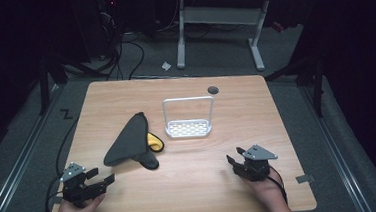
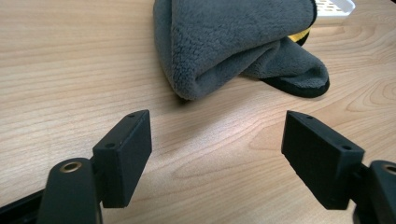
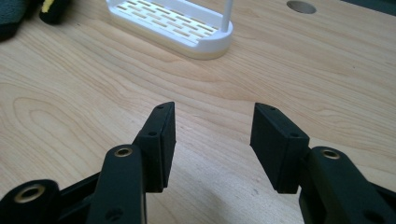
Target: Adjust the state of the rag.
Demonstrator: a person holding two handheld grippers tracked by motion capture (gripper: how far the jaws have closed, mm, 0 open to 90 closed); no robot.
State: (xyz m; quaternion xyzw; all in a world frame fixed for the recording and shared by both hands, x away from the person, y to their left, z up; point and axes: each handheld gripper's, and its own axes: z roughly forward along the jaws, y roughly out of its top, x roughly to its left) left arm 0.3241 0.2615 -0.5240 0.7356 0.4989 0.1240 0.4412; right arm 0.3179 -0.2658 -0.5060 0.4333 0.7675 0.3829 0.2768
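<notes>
No readable text, label, brand, number or sign anywhere: none on light wooden desk (image 1: 191, 186), none on folded grey fleece cloth with yellow lining (image 1: 128, 142), none on white slotted plastic rack with wire handle (image 1: 188, 128).

A light wooden table (image 1: 191, 186) carries a folded grey cloth (image 1: 128, 140) with a yellow edge, lying just left of a white slotted rack (image 1: 188, 128) near the middle.
</notes>
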